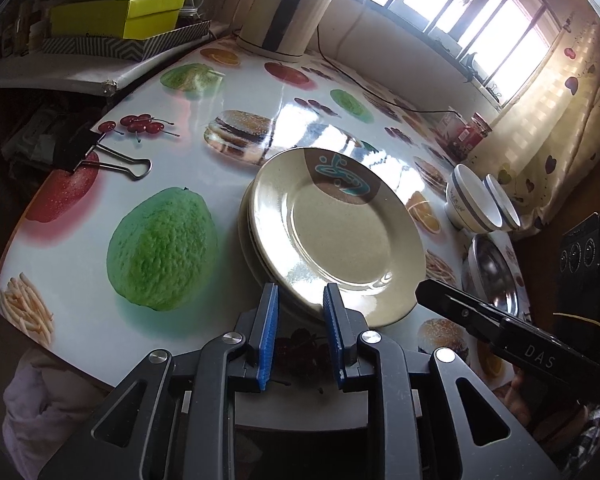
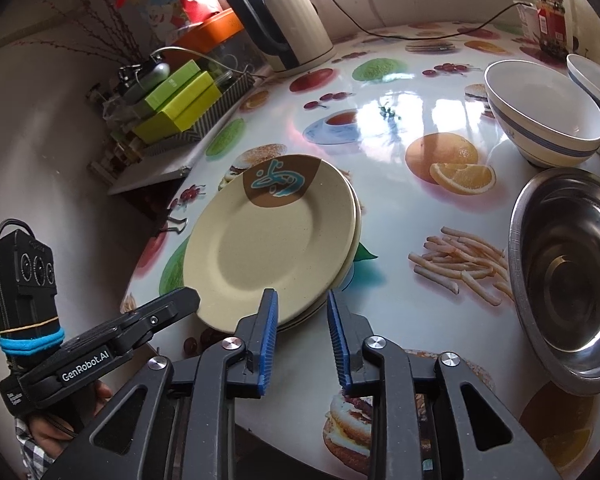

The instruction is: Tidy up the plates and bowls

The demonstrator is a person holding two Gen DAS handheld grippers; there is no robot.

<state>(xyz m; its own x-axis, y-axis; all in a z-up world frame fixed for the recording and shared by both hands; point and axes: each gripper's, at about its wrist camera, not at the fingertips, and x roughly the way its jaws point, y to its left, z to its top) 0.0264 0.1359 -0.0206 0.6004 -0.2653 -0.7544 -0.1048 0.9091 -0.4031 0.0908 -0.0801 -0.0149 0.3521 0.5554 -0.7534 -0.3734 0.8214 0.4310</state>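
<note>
On the glossy fruit-print tabletop (image 2: 388, 208), mid-frame, both grippers' jaws stand released at the plate stack (image 2: 268, 236); a shallow bite could slide the top plate off.

Counting it up: two beige plates (image 2: 260, 240) stacked mid-frame, two white bowls (image 2: 540, 116) upper right, one steel bowl (image 2: 568, 280) right, one kettle (image 2: 292, 20) up top.

Beige plates (image 2: 268, 236) lie stacked flat; two white bowls (image 2: 540, 116) and a steel bowl (image 2: 568, 276) stand upright nearby.
</note>
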